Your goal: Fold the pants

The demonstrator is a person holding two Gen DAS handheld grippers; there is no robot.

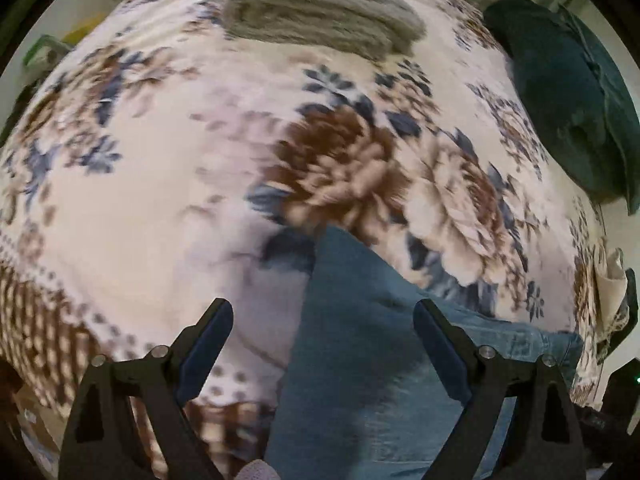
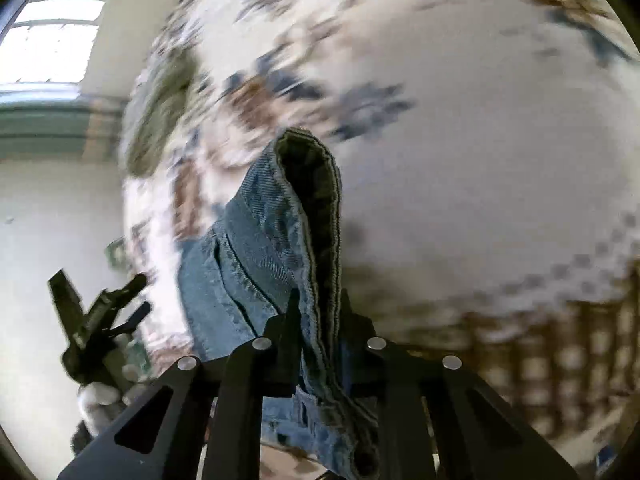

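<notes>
Blue denim pants (image 1: pixel 360 344) lie on a floral blanket (image 1: pixel 160 208). In the left wrist view my left gripper (image 1: pixel 322 312) is open, its two fingers standing wide apart above the denim, nothing between them. In the right wrist view my right gripper (image 2: pixel 318 312) is shut on a thick folded edge of the pants (image 2: pixel 304 216), with the dark inner lining showing; the fabric sticks up past the fingertips and hangs below them. The left gripper also shows small at the left of the right wrist view (image 2: pixel 100 312). Both views are motion-blurred.
A grey-olive folded cloth (image 1: pixel 320 16) lies at the far side of the blanket. A dark green garment (image 1: pixel 568 96) lies at the right edge. The blanket's brown checked border (image 1: pixel 48 336) runs along the near edge. A window (image 2: pixel 52 20) is at upper left.
</notes>
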